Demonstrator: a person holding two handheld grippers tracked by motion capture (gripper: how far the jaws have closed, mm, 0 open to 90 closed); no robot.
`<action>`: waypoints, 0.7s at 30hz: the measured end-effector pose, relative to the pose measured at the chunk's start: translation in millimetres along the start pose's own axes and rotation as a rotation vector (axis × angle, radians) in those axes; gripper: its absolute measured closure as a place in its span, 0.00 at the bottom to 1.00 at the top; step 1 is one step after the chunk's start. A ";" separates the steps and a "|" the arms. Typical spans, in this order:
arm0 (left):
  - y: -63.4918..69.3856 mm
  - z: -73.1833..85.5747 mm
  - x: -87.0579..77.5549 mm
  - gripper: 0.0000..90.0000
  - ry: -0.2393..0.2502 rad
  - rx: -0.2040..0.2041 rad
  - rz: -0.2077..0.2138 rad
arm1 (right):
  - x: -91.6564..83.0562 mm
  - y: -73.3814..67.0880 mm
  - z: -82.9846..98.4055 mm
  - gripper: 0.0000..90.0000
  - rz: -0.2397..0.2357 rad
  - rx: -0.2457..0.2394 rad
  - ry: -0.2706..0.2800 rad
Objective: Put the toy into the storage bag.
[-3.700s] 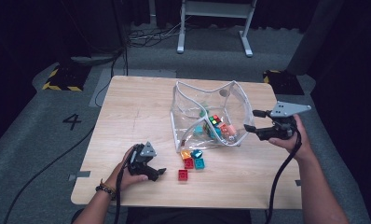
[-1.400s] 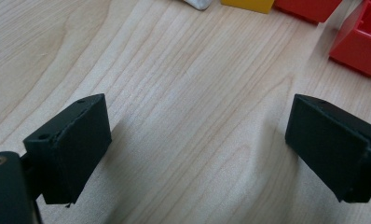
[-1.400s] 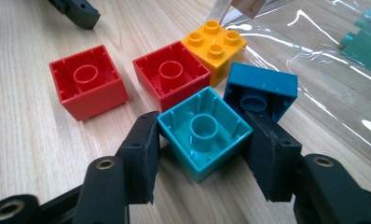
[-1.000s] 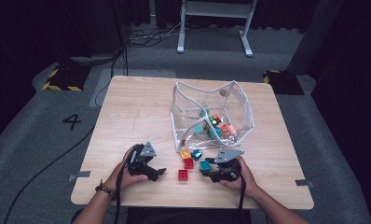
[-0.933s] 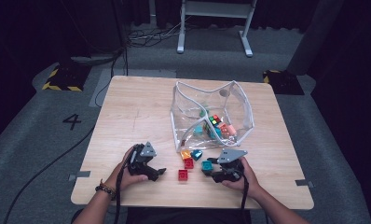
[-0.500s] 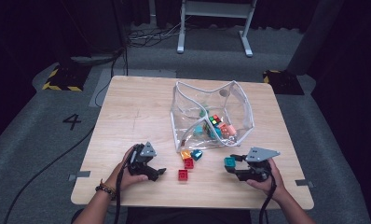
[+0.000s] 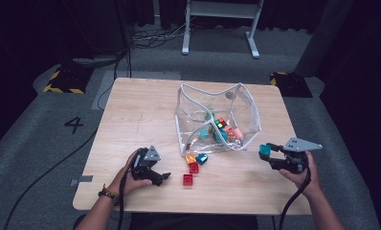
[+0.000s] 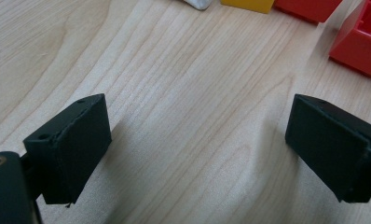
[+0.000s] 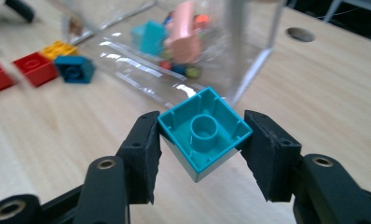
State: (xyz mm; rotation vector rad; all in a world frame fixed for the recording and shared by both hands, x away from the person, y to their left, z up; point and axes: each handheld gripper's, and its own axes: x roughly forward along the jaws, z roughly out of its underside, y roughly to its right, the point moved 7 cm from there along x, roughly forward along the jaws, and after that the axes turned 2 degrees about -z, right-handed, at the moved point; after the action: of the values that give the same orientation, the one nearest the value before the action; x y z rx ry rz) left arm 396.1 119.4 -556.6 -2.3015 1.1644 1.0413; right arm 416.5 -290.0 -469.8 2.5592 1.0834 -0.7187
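The table [image 7: 131,110] carries a clear bag [image 7: 217,120] holding mixed toys, with its mouth toward the loose bricks. In the high view the bag lies to the upper left of the right gripper [image 7: 266,152], near it, and well apart from the left gripper [image 7: 165,177], so the right hand is the nearer one. The right gripper's fingers are clamped on a teal brick [image 9: 203,133], hollow underside facing the camera, one pad on each opposite wall; in its own view the bag's corner seam stands just beyond the brick. The left gripper rests low on the table with its fingers [image 8: 72,144] wide apart around bare wood. Ahead of them lie two red bricks [image 8: 358,44], a yellow brick [image 8: 249,4] and a blue brick [image 7: 202,158]. The bag's contents are blurred through the plastic, and its mouth is hard to make out from the right.
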 end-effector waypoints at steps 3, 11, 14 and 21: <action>0.0 0.0 0.0 0.08 0.000 0.000 0.000 | -4.2 10.2 -5.8 0.54 0.017 0.007 0.011; 0.0 0.0 0.0 0.08 0.000 0.000 0.000 | -19.3 41.2 -36.2 0.54 0.070 0.026 0.070; 0.0 0.0 0.0 0.08 0.000 0.000 0.000 | -23.1 46.1 -52.2 0.54 0.082 0.011 0.092; 0.0 0.0 0.0 0.08 0.000 0.000 0.000 | -30.4 52.0 -88.1 0.54 0.092 -0.016 0.132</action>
State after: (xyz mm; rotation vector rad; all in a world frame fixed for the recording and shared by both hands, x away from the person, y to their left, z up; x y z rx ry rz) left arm 396.2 119.4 -556.6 -2.3017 1.1648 1.0415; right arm 465.9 -306.2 -376.6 2.6544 0.9982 -0.5230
